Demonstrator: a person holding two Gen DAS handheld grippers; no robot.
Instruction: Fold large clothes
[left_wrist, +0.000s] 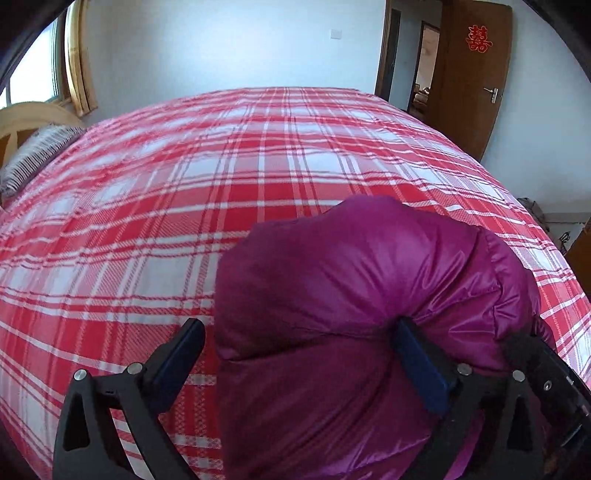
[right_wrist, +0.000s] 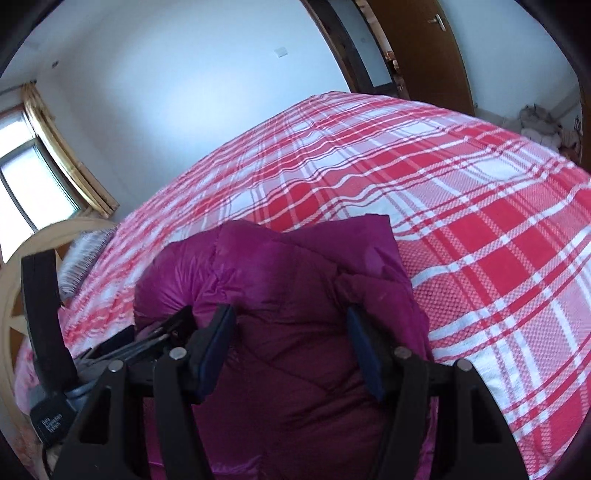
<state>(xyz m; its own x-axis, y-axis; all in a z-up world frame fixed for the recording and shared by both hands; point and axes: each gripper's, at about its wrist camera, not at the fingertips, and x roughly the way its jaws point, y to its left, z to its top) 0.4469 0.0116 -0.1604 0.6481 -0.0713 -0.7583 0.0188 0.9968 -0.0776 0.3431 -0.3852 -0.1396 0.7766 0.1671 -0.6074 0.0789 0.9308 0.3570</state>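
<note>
A puffy magenta down jacket (left_wrist: 343, 295) lies bunched on the red and white plaid bed (left_wrist: 184, 192). My left gripper (left_wrist: 299, 332) is open wide, its jaws spread around the jacket's bulk; the right finger (left_wrist: 417, 365) presses into the fabric, the left finger (left_wrist: 181, 354) stands clear over the bedsheet. In the right wrist view the jacket (right_wrist: 288, 280) fills the gap of my right gripper (right_wrist: 291, 325), which is open, both fingers touching the fabric's sides. The left gripper's body shows at that view's left edge (right_wrist: 155, 339).
A striped pillow (left_wrist: 33, 158) and a wooden headboard (left_wrist: 22, 122) are at the bed's left. A brown door (left_wrist: 472, 74) stands open at the far right. A window with yellow curtains (right_wrist: 48, 147) is at the left. Clutter (right_wrist: 543, 125) sits on the floor past the bed.
</note>
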